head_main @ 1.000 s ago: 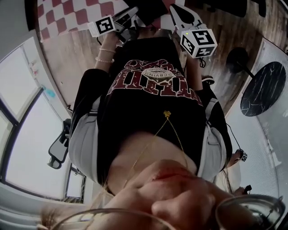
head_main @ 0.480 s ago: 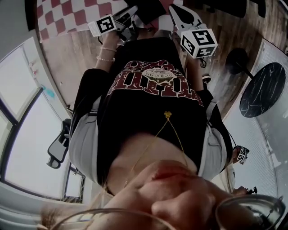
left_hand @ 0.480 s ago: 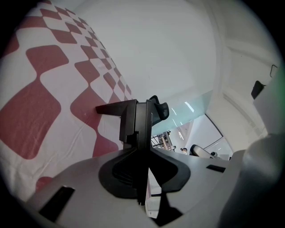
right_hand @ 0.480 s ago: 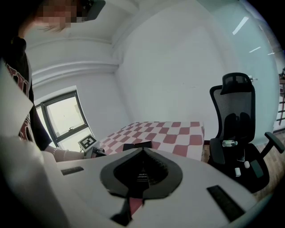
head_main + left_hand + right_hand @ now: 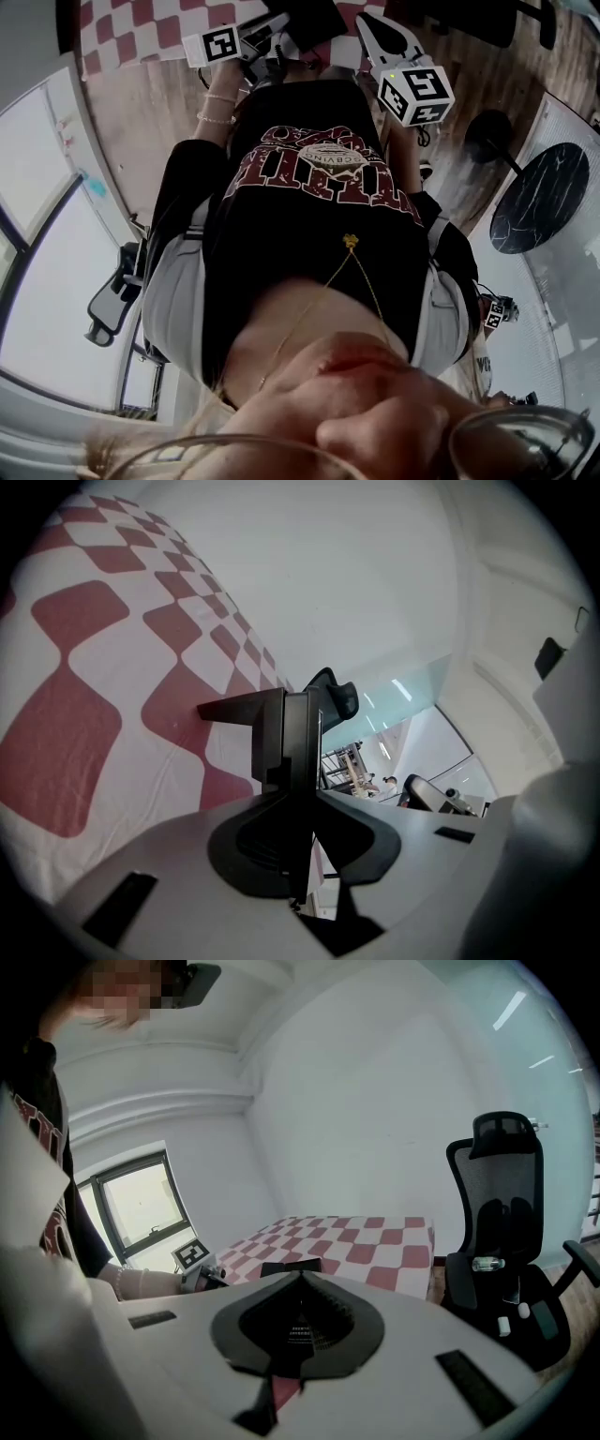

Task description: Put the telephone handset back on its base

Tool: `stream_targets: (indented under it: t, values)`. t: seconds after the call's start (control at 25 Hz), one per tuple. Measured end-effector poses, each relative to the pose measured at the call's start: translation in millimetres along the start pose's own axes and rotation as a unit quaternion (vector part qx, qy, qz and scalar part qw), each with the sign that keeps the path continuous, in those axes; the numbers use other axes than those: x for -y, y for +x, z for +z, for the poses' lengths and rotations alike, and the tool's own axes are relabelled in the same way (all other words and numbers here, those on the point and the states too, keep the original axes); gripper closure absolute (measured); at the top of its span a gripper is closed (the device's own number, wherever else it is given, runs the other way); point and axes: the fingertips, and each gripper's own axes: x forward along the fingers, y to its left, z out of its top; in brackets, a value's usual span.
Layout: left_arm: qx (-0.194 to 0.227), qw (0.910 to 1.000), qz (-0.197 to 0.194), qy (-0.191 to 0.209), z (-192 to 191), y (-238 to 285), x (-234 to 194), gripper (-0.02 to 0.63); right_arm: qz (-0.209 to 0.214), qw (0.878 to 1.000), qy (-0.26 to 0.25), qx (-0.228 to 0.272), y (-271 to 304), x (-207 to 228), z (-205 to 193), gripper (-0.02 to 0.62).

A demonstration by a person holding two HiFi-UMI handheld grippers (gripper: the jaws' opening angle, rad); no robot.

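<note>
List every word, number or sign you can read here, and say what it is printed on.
Black T-shirt: big dark red arched lettering, upside down in the head view; not readable.
White marker cubes: black square patterns only, no words.
Tiny white print, right gripper view: too small to read.

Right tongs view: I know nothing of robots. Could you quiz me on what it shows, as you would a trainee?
1. True or false: the office chair is red.
2. The tablecloth shows: A blue stripes; B red and white checks; C plain green.
3. Fill in: between the jaws of the right tongs there is ___.
Key: 1 false, it is black; 2 B; 3 nothing, the jaws are shut.
</note>
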Motion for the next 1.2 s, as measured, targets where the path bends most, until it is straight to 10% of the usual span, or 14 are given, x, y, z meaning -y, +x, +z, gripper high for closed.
stream_targets:
  t: [0.36,0.68,1.2]
  values:
    - [-0.002,0.9953,0.095,0.015,0,-3,-4,0.517,0.034,0.999,-0.018,-0.009,8,-8,6,0.575]
    - [-0.021,0.9691,0.205,0.136,3,-4,-2,0.480,0.085,0.995,-0.055,-0.022,11,-9,20,0.575]
    - [0.040,0.9826,0.158,0.090,5,-11,-1,0.517,0.138,0.985,-0.089,-0.049,22,-1,26,0.575]
